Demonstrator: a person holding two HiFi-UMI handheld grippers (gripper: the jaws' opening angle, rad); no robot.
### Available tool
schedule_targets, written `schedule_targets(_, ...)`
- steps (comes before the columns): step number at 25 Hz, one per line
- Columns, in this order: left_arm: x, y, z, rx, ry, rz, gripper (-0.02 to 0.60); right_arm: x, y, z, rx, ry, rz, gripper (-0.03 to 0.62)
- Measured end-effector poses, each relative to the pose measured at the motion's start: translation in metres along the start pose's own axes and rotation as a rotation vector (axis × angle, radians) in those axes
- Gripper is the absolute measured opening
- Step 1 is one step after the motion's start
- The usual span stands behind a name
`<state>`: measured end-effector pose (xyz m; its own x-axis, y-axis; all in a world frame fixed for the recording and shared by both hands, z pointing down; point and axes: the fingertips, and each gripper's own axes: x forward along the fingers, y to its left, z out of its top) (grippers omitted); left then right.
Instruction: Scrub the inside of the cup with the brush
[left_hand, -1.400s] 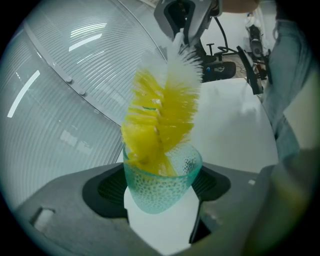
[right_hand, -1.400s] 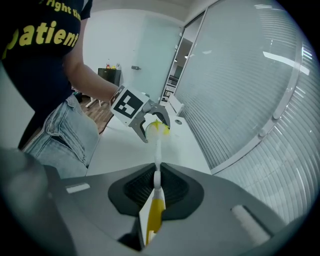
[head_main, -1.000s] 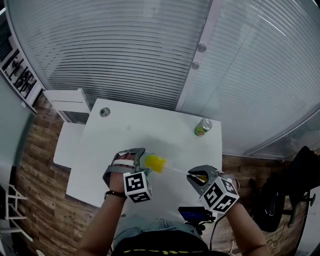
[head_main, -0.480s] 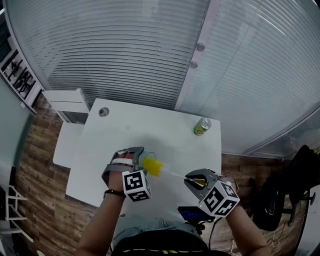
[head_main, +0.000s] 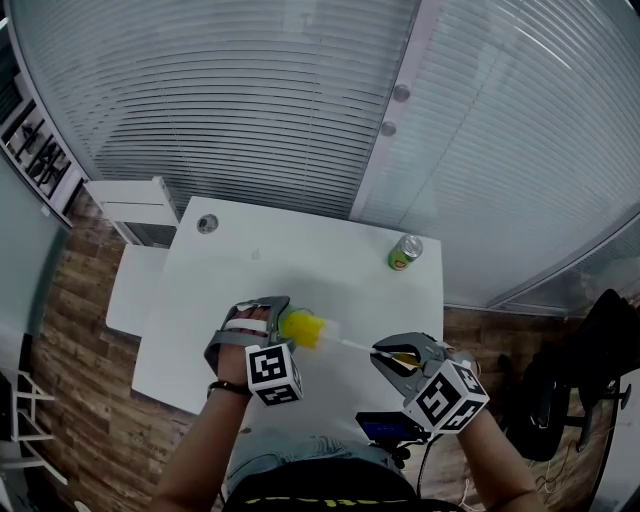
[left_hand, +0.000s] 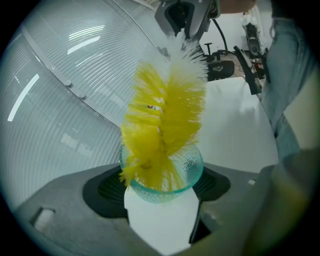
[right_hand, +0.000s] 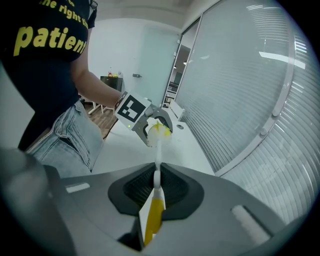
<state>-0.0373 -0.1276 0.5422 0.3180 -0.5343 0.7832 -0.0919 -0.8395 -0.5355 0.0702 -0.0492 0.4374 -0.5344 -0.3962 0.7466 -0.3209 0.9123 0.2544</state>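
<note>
The left gripper (head_main: 278, 312) had its jaws clamped on a clear greenish glass cup (left_hand: 192, 172). The right gripper (right_hand: 156, 192) had its jaws pinched on the handle of the yellow-bristled brush (left_hand: 162, 115), whose bristles were inside that cup.

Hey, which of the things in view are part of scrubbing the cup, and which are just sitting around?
In the job:
cup, held in the left gripper
yellow brush, tip in the cup, handle in the right gripper

Just lying about:
green can, far right on the table
small round fitting, far left corner
</note>
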Motion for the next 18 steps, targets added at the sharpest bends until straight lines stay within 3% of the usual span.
schedule_targets(9,-0.001,0.005,0.0,0.007,-0.005,0.016,0.391,0.002,-0.008,-0.018,0.063,0.028,-0.005,0.035)
schedule_targets(18,-0.001,0.013,-0.006,0.005,0.014,0.031,0.391,0.005,0.01,-0.023,0.044,0.053,0.045,0.034)
